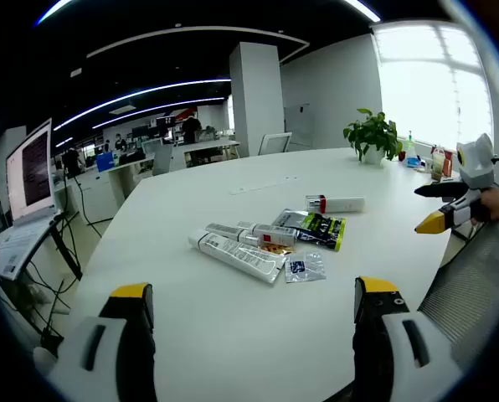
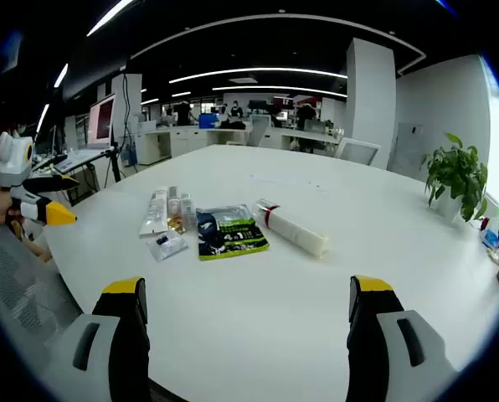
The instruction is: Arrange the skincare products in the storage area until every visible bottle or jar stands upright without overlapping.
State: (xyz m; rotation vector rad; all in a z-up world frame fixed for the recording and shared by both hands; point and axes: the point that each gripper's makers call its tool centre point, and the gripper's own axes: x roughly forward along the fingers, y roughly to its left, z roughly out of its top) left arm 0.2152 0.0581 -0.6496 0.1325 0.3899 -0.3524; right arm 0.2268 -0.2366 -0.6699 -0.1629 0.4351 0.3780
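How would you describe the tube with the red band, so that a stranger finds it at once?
On the big white table lies a small cluster of skincare items. At its end nearer the potted plant, beside the dark green sachet, is a white tube on its side. It alone has a red band near its cap.

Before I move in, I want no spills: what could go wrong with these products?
1. The white tube lies on its side and may roll across the table when nudged.
2. The long tube, small tubes and sachet lie packed together; gripping one could drag its neighbours.
3. Both tools, left and right, are open and well back, so a hasty reach may scatter the cluster.
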